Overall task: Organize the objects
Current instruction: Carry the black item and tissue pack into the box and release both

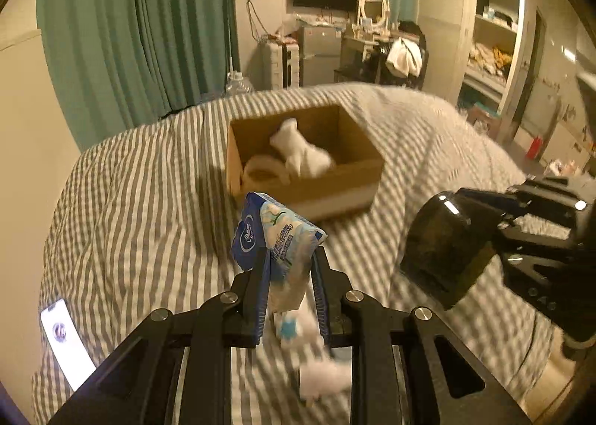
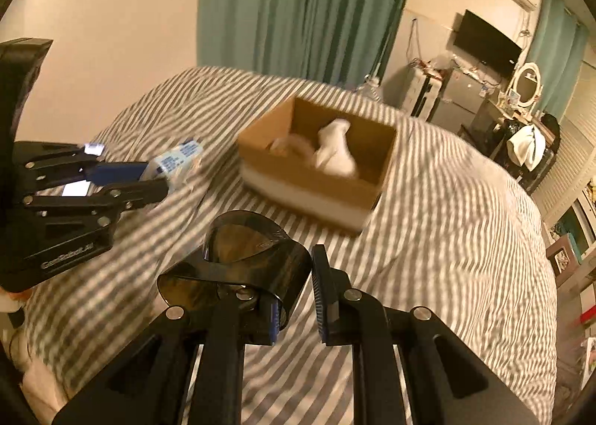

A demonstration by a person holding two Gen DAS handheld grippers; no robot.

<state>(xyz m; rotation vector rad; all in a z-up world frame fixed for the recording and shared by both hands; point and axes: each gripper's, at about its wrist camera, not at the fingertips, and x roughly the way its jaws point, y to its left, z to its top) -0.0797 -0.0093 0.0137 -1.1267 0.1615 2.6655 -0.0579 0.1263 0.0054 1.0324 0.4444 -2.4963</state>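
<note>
Left wrist: left gripper (image 1: 288, 291) grips tissue pack (image 1: 277, 238); box (image 1: 335, 186) blurred.

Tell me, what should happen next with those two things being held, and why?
Probably carry both forward over the cardboard box and let go. The left gripper holds a tissue pack and the right gripper a dark curved container, both above the striped bedcover; the box, open-topped, already holds white items.

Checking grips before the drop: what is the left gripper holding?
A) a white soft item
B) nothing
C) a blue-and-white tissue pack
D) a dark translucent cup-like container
C: the left gripper is clamped on the blue-and-white tissue pack, lifted above the striped bed.
</note>
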